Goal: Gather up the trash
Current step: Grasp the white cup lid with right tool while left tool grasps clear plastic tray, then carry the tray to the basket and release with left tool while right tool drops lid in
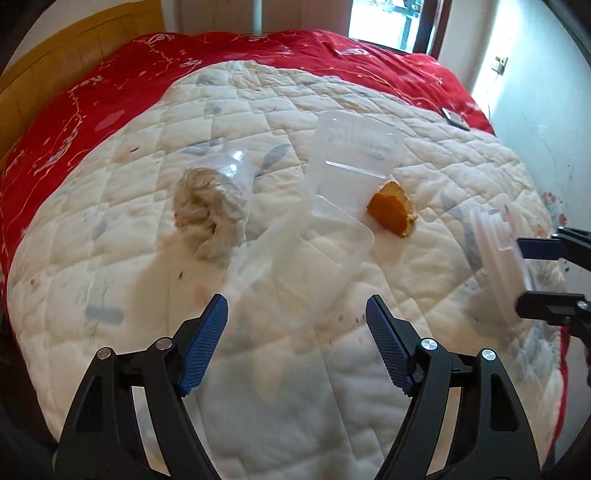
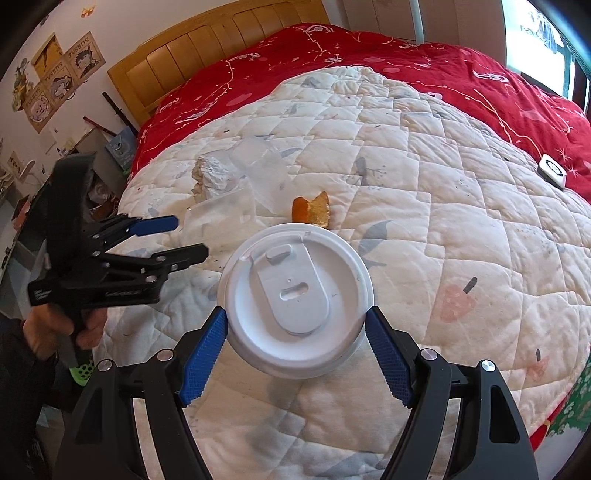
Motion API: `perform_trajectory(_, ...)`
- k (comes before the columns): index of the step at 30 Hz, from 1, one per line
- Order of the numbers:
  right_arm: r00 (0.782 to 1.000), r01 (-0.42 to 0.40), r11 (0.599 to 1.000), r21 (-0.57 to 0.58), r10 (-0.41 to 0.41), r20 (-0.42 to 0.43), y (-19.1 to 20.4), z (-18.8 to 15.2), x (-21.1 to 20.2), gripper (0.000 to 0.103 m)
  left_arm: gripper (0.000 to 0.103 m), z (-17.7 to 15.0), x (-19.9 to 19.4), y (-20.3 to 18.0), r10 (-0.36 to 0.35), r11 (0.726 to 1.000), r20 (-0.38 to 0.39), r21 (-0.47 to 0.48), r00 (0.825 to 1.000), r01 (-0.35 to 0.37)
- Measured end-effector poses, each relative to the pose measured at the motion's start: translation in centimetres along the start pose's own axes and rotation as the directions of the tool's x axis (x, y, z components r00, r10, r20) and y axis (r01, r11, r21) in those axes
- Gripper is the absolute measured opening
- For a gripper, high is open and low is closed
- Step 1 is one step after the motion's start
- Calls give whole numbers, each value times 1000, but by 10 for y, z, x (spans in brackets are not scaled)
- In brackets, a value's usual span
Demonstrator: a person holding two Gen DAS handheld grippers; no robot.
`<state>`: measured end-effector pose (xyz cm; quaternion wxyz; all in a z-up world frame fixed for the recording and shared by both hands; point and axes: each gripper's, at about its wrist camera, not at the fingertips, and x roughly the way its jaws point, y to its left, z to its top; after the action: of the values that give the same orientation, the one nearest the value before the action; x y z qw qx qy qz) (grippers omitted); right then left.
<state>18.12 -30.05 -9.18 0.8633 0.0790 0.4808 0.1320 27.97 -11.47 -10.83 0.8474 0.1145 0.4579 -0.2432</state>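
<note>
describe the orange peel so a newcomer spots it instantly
On the white quilt covering the red bedspread, find the clear plastic container lying open mid-bed. The orange peel sits against its right side, the only vividly coloured scrap among pale, see-through trash.

a wooden headboard (image 2: 207, 48) backs the bed, spread with a red blanket (image 2: 424, 62) and white quilt (image 2: 443, 221). cartoon posters (image 2: 55, 74) dot the wall; daylight enters a window (image 1: 384, 22).
</note>
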Motion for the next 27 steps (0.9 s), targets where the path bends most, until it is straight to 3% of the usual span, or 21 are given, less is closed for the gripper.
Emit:
perform_trajectory(10, 1000, -1, 1000, 13, 1, -3, -6, -1, 4, 74, 75, 10, 23, 3, -43, 999, -10, 15, 999, 44)
perform_trajectory(14, 1000, -1, 1000, 16, 1, 0, -6, -1, 3, 74, 62, 8, 22, 2, -62, 998, 11, 1, 998, 62)
perform_trajectory(17, 1000, 1, 1000, 15, -1, 1, -4, -2, 0, 74, 54, 4, 16, 4, -88, 995, 27, -38, 996, 89)
perform_trajectory(27, 1000, -20, 1000, 3, 20, 22, 18, -11, -16, 74, 53, -26, -36, 9, -65, 989, 96, -124, 993, 76)
